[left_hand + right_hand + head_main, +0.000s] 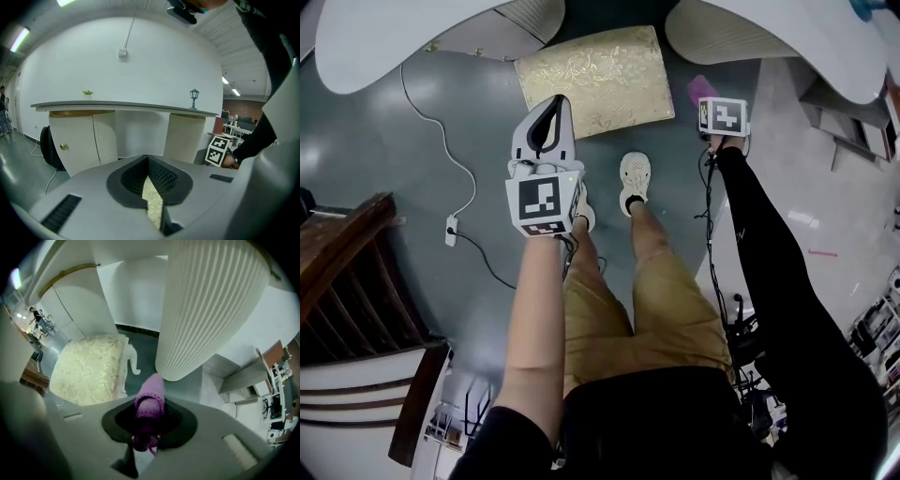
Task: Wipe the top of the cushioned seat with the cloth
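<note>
Holding the purple cloth [150,401] clenched in its jaws, the right gripper [144,432] hangs beside the seat's [591,80] right edge, above the floor — not over the cushion. The left gripper [555,105] hovers at the seat's near edge, jaws pressed together on nothing. Wiping looks not yet begun — next the cloth needs carrying leftward over the seat and pressing down onto its top.
</note>
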The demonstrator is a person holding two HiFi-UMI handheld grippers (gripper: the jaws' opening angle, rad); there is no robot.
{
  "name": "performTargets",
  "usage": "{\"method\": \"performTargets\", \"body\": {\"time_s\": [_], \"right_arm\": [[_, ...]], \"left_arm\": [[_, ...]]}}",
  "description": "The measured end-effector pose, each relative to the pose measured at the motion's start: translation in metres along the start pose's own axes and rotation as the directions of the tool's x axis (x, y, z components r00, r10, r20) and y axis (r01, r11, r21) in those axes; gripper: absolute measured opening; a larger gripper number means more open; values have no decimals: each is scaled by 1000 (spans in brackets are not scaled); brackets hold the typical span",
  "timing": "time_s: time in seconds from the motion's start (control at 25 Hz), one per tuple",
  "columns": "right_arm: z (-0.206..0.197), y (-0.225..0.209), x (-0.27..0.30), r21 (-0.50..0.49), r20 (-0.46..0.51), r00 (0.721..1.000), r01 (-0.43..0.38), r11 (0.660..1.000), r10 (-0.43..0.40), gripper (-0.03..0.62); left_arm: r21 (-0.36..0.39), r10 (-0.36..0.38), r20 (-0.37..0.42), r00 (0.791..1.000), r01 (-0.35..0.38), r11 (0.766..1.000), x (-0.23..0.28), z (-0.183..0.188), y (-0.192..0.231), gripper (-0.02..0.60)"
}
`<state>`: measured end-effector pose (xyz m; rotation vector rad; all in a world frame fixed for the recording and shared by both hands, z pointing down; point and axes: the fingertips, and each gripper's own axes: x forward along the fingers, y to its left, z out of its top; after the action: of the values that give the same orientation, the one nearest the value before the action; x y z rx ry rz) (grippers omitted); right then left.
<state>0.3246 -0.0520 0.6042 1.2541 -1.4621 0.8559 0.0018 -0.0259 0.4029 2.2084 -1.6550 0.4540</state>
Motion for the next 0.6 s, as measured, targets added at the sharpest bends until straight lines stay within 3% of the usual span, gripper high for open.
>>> {"method": "performTargets", "body": {"time_s": [0.4,0.6], "right_arm": [[-16,-6,-5,1,16,999,-47,999,47,64],[-8,19,-27,10,130,987,-98,995,96,64]], "left_arm": [[-2,39,-16,999,-39,999,-4,-7,-15,8],[-2,44,-7,999,-44,999,-16,-8,-13,8]]}}
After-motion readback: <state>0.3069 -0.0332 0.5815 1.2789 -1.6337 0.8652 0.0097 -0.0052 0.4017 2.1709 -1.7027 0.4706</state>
